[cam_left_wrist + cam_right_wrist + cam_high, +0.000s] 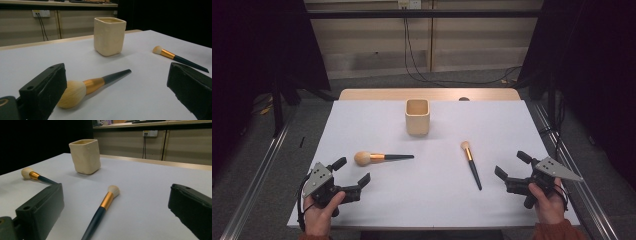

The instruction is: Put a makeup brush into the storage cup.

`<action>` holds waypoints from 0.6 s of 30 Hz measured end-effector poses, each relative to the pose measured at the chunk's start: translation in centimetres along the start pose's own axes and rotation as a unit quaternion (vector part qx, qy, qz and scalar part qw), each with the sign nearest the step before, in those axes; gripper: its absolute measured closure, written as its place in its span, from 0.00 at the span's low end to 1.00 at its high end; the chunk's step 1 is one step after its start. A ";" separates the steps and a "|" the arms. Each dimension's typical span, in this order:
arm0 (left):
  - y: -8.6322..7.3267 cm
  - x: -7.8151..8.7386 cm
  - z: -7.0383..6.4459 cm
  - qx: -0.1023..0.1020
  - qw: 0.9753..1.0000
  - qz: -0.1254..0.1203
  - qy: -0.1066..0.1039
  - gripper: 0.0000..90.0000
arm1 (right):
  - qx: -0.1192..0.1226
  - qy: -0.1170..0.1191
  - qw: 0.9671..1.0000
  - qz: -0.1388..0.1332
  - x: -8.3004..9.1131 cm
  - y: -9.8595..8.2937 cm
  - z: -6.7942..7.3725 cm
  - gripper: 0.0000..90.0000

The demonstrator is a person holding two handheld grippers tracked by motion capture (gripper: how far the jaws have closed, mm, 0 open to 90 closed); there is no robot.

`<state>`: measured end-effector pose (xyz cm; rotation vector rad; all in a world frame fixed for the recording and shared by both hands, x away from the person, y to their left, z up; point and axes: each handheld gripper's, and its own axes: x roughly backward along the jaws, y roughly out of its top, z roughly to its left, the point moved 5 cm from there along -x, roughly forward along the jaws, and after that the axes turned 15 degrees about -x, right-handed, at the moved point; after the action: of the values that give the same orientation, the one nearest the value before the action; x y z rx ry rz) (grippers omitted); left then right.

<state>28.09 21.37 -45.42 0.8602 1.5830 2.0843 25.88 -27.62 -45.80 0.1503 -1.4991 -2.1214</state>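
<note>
A cream square cup (417,116) stands upright at the back middle of the white table (362,125). A fat powder brush (379,158) with a gold ferrule and dark handle lies left of centre. A slimmer brush (471,163) lies right of centre, bristles toward the cup. My left gripper (353,173) is open just in front of the fat brush (92,86), holding nothing. My right gripper (511,166) is open to the right of the slim brush (102,211), also holding nothing. Both gripper views show the cup (109,35) (85,156) beyond the brushes.
The table's wooden far edge (429,94) shows past the white sheet. Metal rails (257,175) run along both sides of the table. Cables (422,75) hang on the wall behind. A hand (319,212) holds each gripper at the front edge.
</note>
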 end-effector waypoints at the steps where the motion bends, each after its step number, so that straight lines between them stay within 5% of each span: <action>1: 0.0 0.0 0.0 -0.001 1.000 0.001 0.000 0.03 | -0.001 0.000 1.000 0.000 0.0 0.0 0.0 0.00; 13: -0.2 -0.6 0.7 -0.006 1.000 0.023 -0.015 0.03 | 0.003 0.003 1.000 0.006 -0.2 -0.1 0.2 0.00; 18: 0.1 -0.9 1.5 -0.012 1.000 0.026 -0.007 0.03 | 0.003 0.005 1.000 0.010 -0.5 -0.1 0.2 0.00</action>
<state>29.75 21.88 -45.27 0.9142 1.5418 2.1245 26.21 -27.22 -45.94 0.1463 -1.4944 -2.0983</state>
